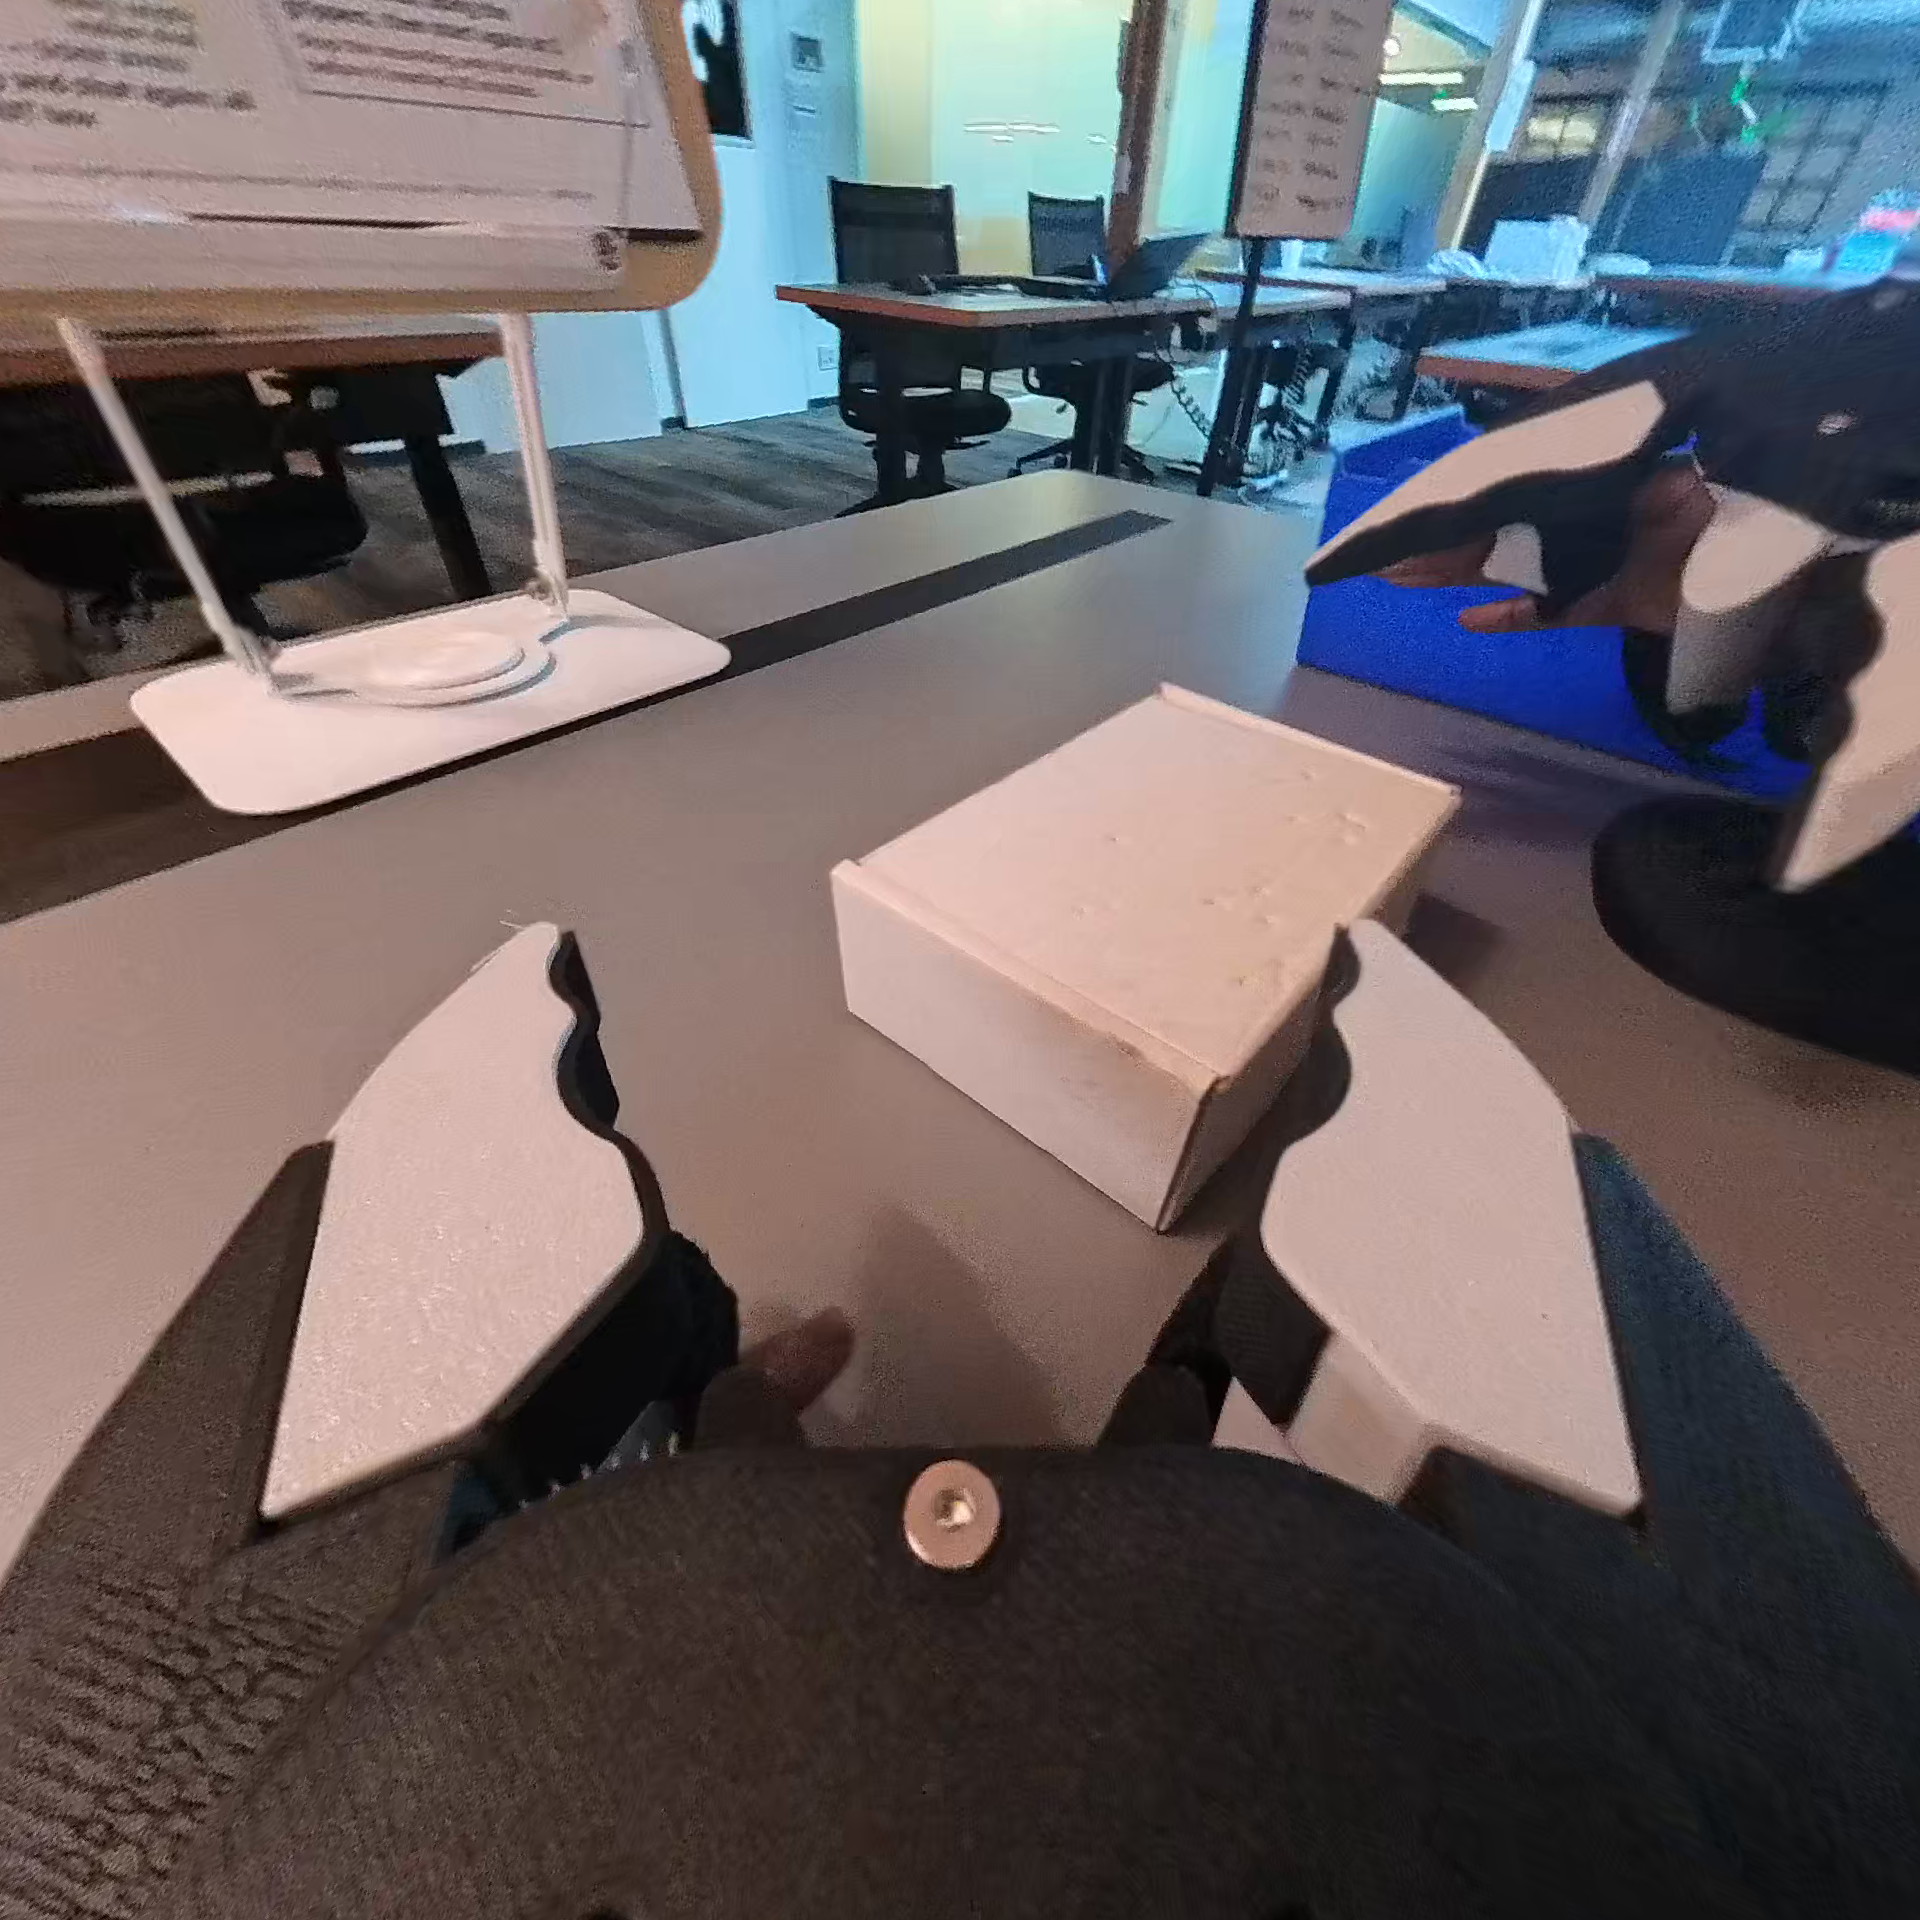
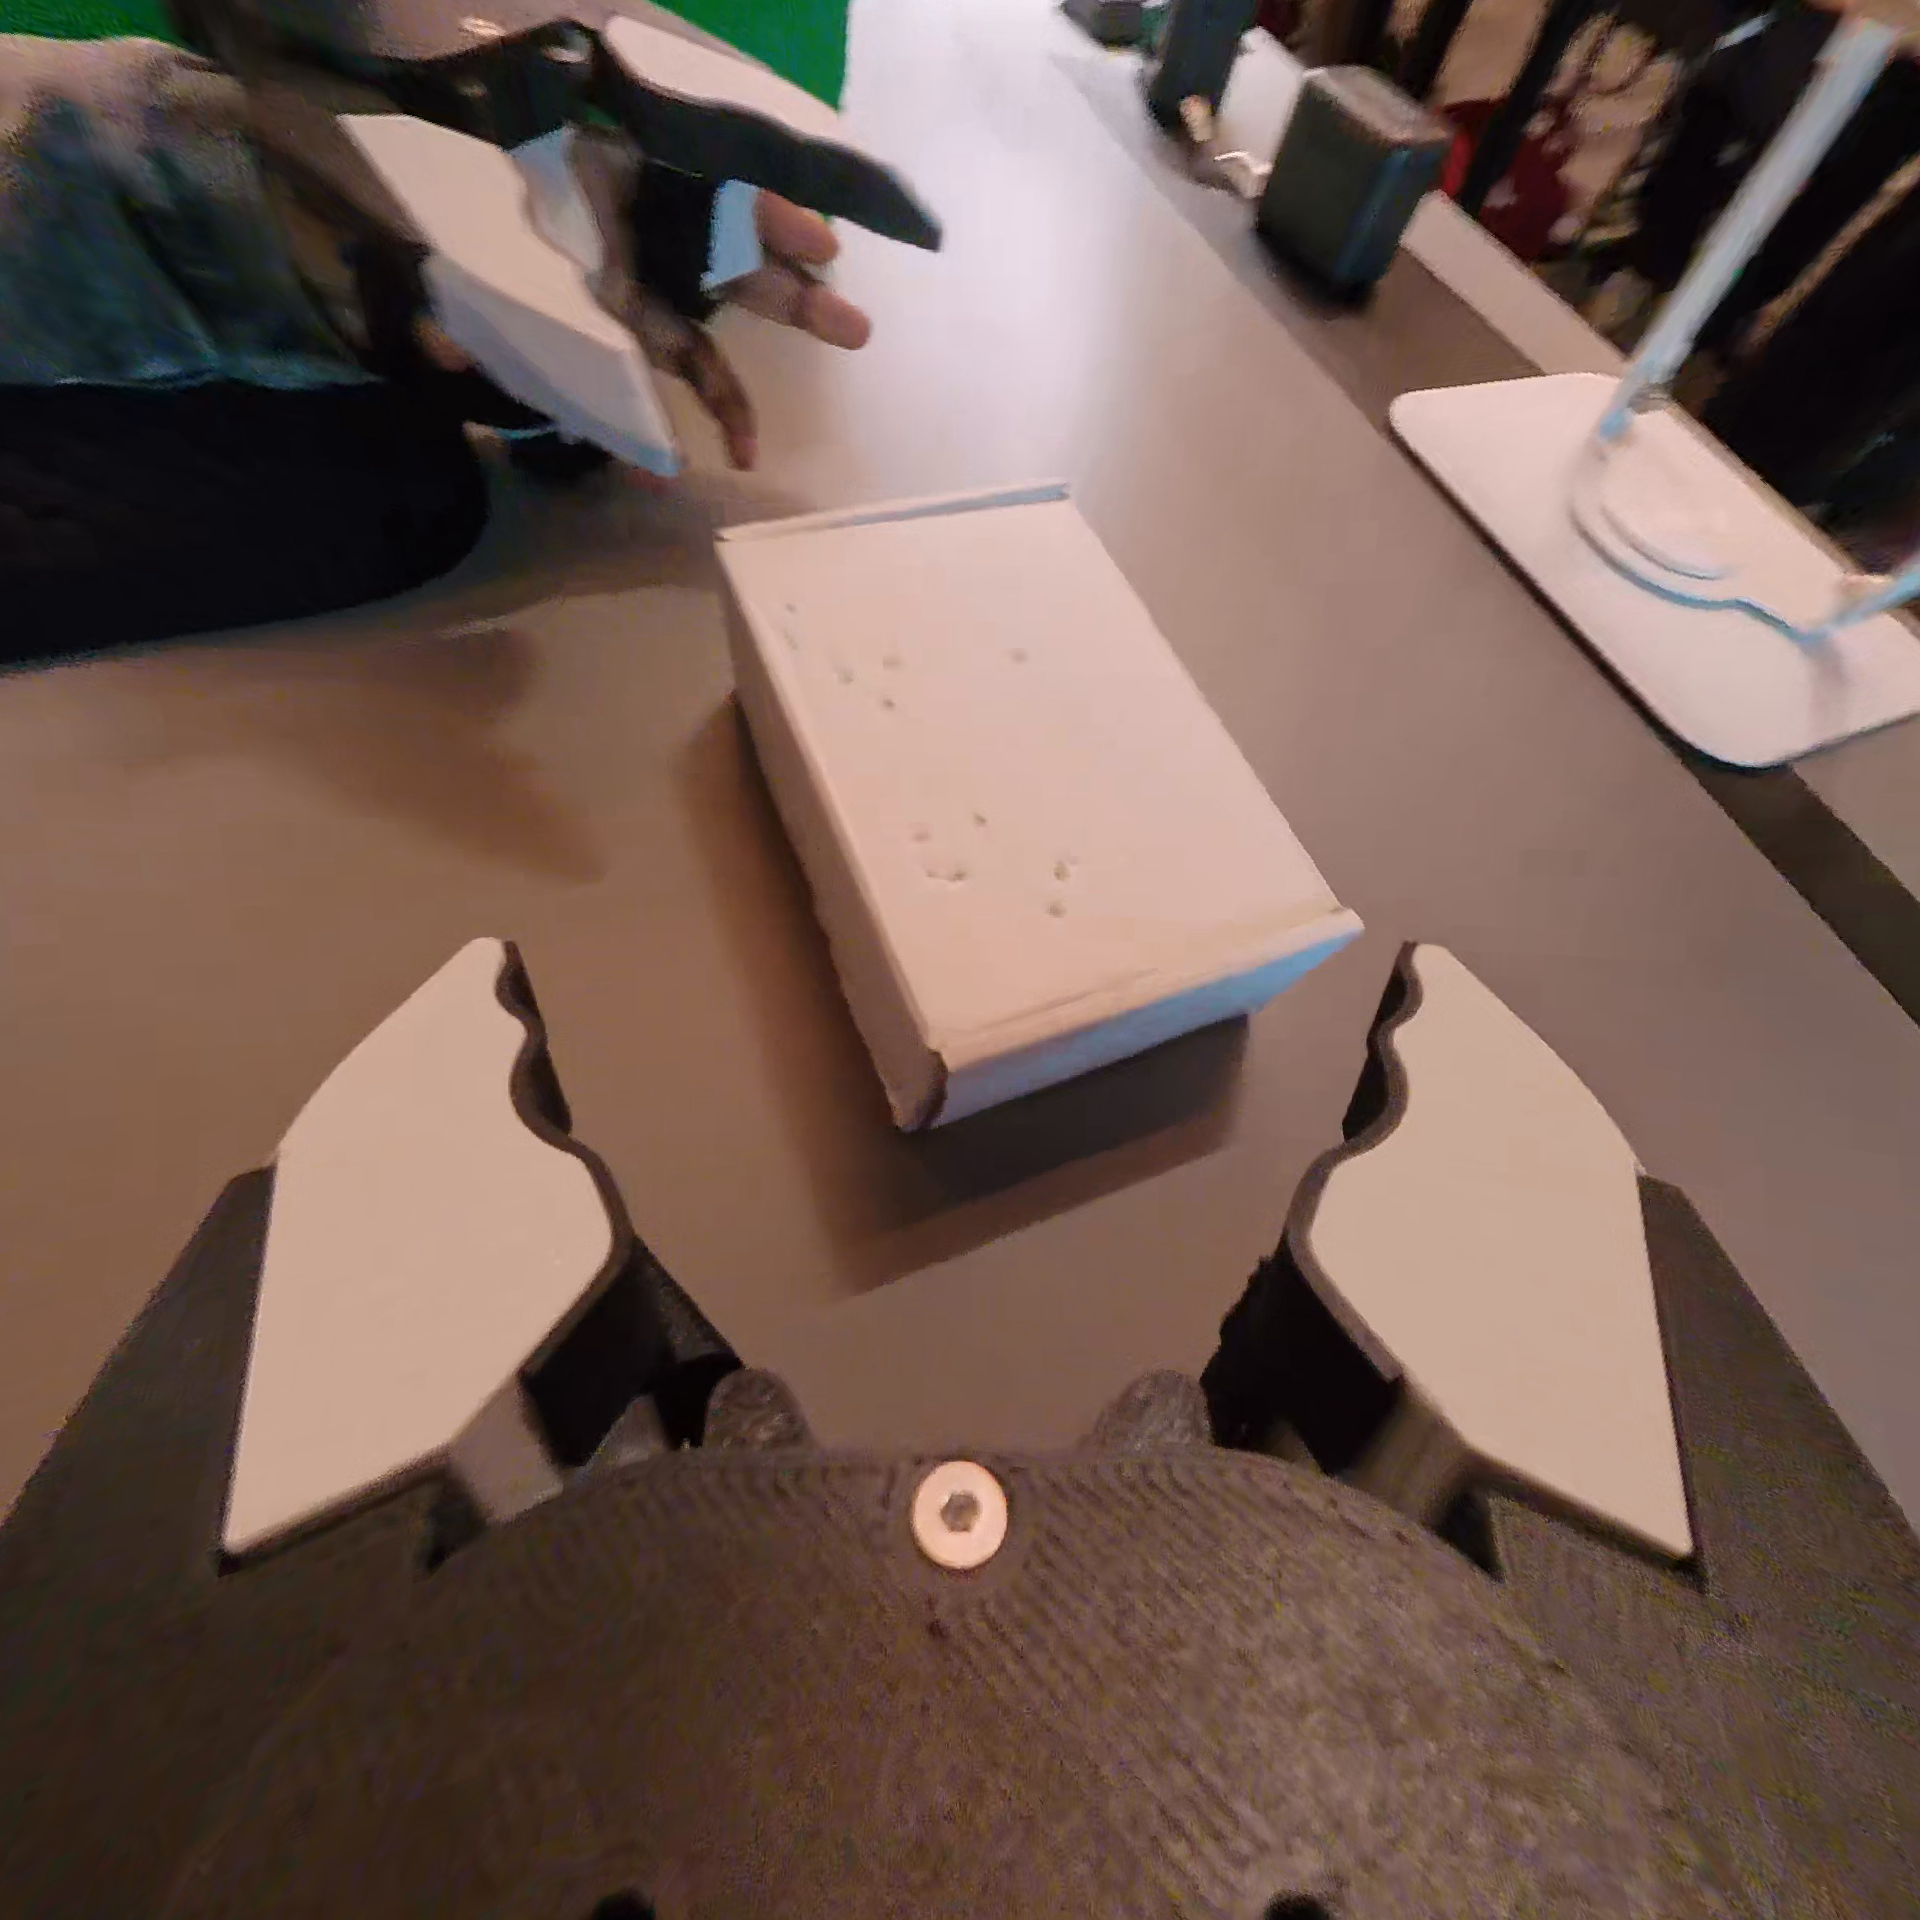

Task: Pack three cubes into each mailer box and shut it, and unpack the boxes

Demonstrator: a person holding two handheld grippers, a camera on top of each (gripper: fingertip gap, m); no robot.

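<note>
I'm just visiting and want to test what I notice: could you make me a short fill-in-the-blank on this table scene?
1. The white mailer box on the grey table has its lid ____.
2. The left gripper and right gripper both have their fingers ____.
3. Neither gripper holds ____.
4. The bin behind the box is coloured ____.

Missing words: shut; open; anything; blue.

Closed white mailer box [image 1: 1132,914] lying on the grey table [image 1: 644,935]

It is lying flat, lid shut, its top showing small dents, sitting angled to the table's edge.
</note>
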